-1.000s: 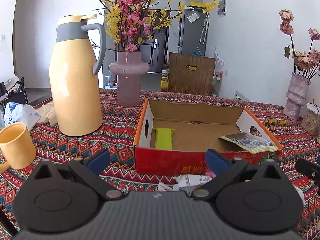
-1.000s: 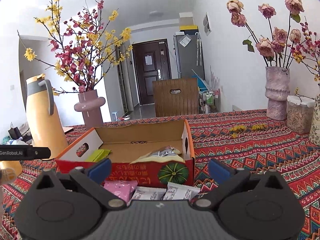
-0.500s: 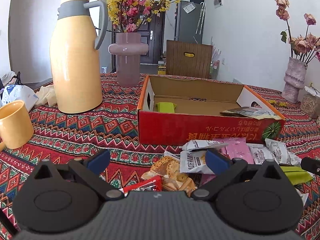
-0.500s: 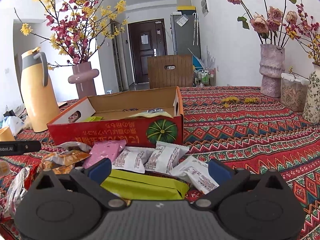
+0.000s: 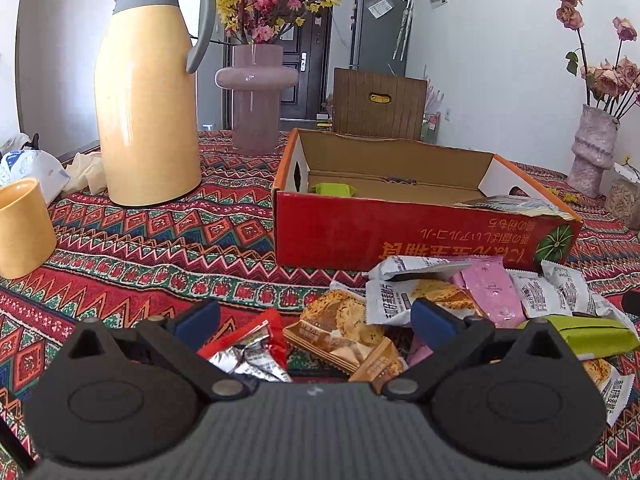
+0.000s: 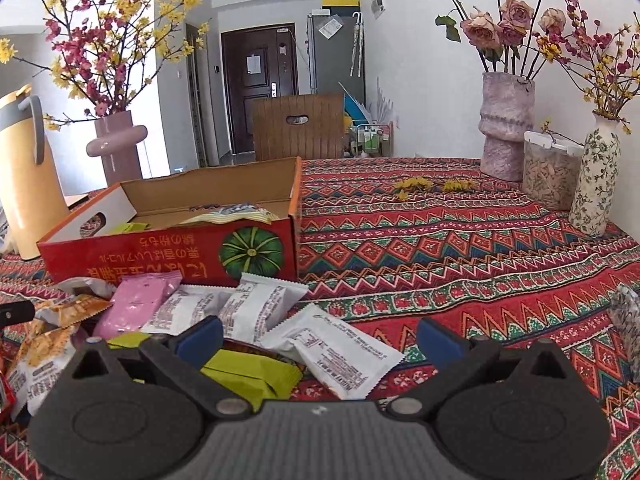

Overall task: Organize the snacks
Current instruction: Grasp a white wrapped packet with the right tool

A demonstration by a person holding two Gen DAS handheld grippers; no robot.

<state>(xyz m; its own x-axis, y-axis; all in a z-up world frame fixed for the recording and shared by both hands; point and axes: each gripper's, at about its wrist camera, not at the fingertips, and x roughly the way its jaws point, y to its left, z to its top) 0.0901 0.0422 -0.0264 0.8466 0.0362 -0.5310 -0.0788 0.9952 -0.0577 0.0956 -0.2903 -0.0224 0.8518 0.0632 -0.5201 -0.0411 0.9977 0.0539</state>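
A red cardboard box [image 5: 400,236] stands open on the patterned tablecloth; it also shows in the right wrist view [image 6: 172,248]. Inside lie a green packet [image 5: 333,189] and a grey-striped packet [image 5: 516,205]. A pile of loose snack packets lies in front of the box. My left gripper [image 5: 316,316] is open over a red foil packet [image 5: 248,350] and a brown biscuit packet [image 5: 344,336]. My right gripper [image 6: 320,338] is open over a white packet [image 6: 340,350] and a green packet [image 6: 252,372]. A pink packet [image 6: 136,304] and more white packets [image 6: 256,304] lie behind.
A yellow thermos jug [image 5: 148,92], a pink vase [image 5: 256,96] and a yellow cup [image 5: 22,228] stand left of the box. At the right stand a rough pink vase [image 6: 506,124], a lidded jar [image 6: 550,168] and a floral vase [image 6: 596,176].
Both grippers have dropped lower and tilted down, so the pile of snack packets in front of the box has come into view between the open fingers. The box has not moved.
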